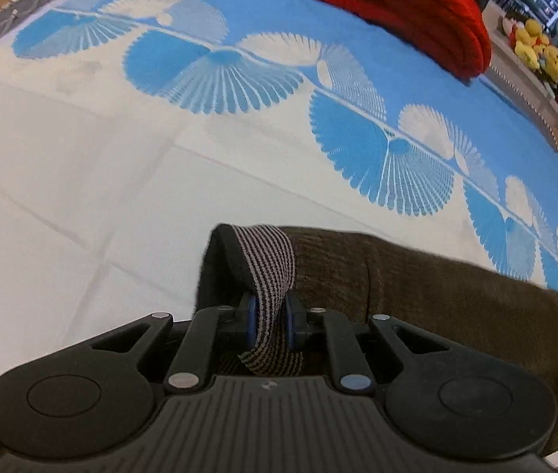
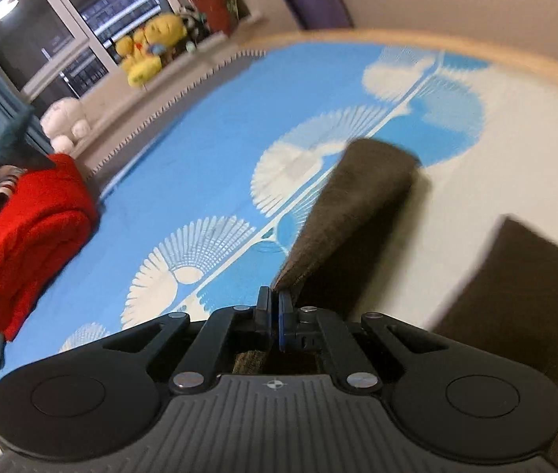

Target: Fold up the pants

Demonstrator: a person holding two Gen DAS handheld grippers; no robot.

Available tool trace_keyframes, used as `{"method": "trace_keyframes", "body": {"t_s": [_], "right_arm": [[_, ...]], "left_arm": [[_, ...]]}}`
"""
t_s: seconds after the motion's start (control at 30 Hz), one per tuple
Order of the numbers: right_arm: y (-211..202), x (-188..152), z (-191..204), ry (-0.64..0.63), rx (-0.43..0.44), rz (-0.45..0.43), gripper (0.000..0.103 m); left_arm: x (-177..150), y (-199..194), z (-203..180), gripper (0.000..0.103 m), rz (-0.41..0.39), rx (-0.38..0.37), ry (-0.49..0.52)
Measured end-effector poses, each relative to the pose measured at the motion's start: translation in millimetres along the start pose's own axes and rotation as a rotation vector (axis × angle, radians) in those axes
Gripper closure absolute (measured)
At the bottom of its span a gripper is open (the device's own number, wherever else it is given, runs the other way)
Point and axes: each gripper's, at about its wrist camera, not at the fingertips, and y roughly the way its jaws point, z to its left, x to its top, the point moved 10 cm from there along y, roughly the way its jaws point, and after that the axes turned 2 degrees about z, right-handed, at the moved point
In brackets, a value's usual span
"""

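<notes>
In the left wrist view, the left gripper (image 1: 270, 317) is clamped on the striped waistband (image 1: 269, 272) of the brown pants (image 1: 417, 287), which lie on the blue-and-white bedspread (image 1: 82, 157) — the band should be kept taut and level as it is carried over. In the right wrist view, the right gripper (image 2: 275, 307) is closed nearly flat on a thin fold of the same ribbed, heavy cloth (image 2: 358, 197) — the two grips are best moved together.

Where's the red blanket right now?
The folded red blanket lies on the blue part of the bedspread, top right in the left wrist view, far left in the right wrist view.
</notes>
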Motion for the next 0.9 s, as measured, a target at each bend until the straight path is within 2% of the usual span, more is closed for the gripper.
{"method": "trace_keyframes", "body": {"t_s": [0.1, 0.17, 0.27, 0.33, 0.4, 0.47, 0.57, 0.67, 0.73, 0.83, 0.9], "right_arm": [[-63, -28, -31, -0.027, -0.034, -0.019, 0.101], [-86, -61, -62, -0.011, -0.079, 0.032, 0.101], [-86, -118, -117, 0.023, -0.161, 0.213, 0.1], [-77, -143, -148, 0.059, -0.166, 0.319, 0.096], [-77, -140, -176, 0.078, -0.168, 0.292, 0.096], [-83, -121, -210, 0.156, -0.199, 0.214, 0.091], [-92, -88, -251, 0.349, -0.203, 0.116, 0.08], [-86, -61, -266, 0.364, -0.184, 0.054, 0.07], [-69, -59, -266, 0.368, -0.147, 0.081, 0.069], [-36, -74, -261, 0.403, -0.106, 0.208, 0.069], [-24, -78, -256, 0.375, -0.114, 0.235, 0.069]], "left_arm": [[-6, -11, 11, 0.089, -0.022, 0.018, 0.005], [-14, -10, 21, 0.09, -0.003, 0.051, 0.012], [-25, 1, 30, 0.087, 0.056, 0.109, 0.029], [-29, 6, 34, 0.081, 0.079, 0.144, 0.027], [-29, 4, 39, 0.076, 0.068, 0.168, 0.012], [-26, 0, 42, 0.07, 0.05, 0.176, -0.013], [-23, -1, 45, 0.068, 0.039, 0.192, -0.029], [-23, 1, 40, 0.068, 0.044, 0.2, -0.011], [-24, 3, 34, 0.068, 0.048, 0.21, 0.018], [-26, 8, 29, 0.068, 0.061, 0.212, 0.051], [-26, 11, 28, 0.068, 0.069, 0.209, 0.059]]}}
